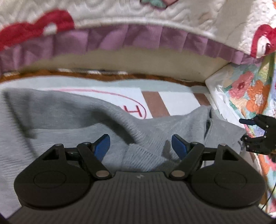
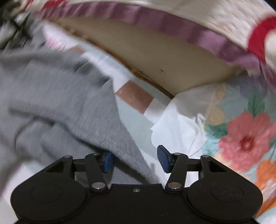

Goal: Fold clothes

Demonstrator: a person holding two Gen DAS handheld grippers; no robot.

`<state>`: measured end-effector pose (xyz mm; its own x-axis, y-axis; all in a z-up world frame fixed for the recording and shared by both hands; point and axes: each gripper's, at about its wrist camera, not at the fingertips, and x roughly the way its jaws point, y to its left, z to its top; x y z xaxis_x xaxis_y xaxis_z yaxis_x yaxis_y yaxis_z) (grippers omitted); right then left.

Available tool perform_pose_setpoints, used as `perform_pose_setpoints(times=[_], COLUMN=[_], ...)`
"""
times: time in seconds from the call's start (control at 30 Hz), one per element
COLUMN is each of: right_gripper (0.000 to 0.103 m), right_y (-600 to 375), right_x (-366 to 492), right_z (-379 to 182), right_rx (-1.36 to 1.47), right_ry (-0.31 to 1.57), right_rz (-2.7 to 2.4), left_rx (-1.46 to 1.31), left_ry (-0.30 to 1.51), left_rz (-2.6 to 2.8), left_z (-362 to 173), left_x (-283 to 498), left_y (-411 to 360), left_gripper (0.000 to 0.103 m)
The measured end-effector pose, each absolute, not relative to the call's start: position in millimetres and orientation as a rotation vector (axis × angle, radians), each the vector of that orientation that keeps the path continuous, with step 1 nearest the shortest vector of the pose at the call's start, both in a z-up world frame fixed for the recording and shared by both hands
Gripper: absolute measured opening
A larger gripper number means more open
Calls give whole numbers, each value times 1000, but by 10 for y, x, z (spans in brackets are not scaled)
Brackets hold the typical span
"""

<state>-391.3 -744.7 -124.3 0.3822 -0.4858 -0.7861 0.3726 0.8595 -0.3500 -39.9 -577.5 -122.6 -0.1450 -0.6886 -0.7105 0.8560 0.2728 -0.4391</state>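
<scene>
Grey knit garment (image 1: 72, 117) lies rumpled on pale sheet (image 1: 179, 98) with brown stripes and red-outlined oval print, just below bed edge with purple frill (image 1: 131, 39) and white quilted cover (image 1: 120, 15). Left gripper (image 1: 141, 143) hovers over garment's folds, jaws spread wide, nothing between blue pads. Right gripper (image 2: 134, 159) sits at garment's right edge, jaws apart, knit hem lying between pads without being pinched. Floral quilt (image 2: 245, 136) bunched at right. Right wrist view blurred.
</scene>
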Motion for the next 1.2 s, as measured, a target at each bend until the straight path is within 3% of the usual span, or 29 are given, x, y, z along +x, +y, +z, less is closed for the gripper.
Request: perform_pose_setpoints(times=[0.03, 0.07, 0.1, 0.13, 0.17, 0.37, 0.63, 0.7, 0.83, 0.93, 0.97, 1.03, 1.07, 1.1, 1.2], right_gripper=[60, 60, 56, 21, 6, 6, 6, 6, 9, 10, 13, 42, 46, 49, 58], right_y=[-7501, -7541, -7579, -7622, -7655, -7752, -8076, -8123, -8391, -8449, -8452, -8492, -8512, -8487, -8457], right_x=[-3923, -3936, -3950, -3959, -3969, -4278, -4996, -5093, -5230, -5330, -5350, -5342, -5337, -5365, -5137], right_z=[-1259, -1276, -1294, -1295, -1255, -785, -512, -593, -1065, -1266, -1280, -1263, -1253, -1225, -1273], right_rx=[-73, -38, -5, 44, 91, 162, 282, 310, 459, 556, 570, 572, 572, 534, 272], right_ry=[1030, 1010, 989, 969, 949, 668, 427, 421, 603, 623, 619, 627, 632, 640, 792], right_rz=[-554, -561, -567, -556, -565, -794, -1185, -1235, -1345, -1362, -1362, -1360, -1358, -1361, -1296], left_rx=[196, 187, 209, 236, 247, 153, 171, 192, 296, 344, 339, 315, 298, 278, 233], left_ry=[1073, 1087, 1108, 1118, 1113, 893, 777, 764, 819, 802, 800, 810, 820, 833, 849], left_rz=[-1354, -1352, -1363, -1371, -1368, -1372, -1318, -1302, -1275, -1258, -1261, -1273, -1273, -1269, -1267], left_z=[-1253, -1280, -1289, -1264, -1223, -644, -763, -855, -1140, -1154, -1125, -1059, -1038, -1028, -991], left_x=[-400, -402, -415, -431, -438, -270, -324, -390, -477, -537, -536, -488, -461, -437, -416], left_y=[-5822, -5869, -5939, -6001, -6040, -6134, -6302, -6348, -6553, -6602, -6588, -6514, -6457, -6389, -6129], left_gripper=[78, 68, 15, 7, 6, 6, 6, 6, 7, 12, 17, 29, 43, 51, 51])
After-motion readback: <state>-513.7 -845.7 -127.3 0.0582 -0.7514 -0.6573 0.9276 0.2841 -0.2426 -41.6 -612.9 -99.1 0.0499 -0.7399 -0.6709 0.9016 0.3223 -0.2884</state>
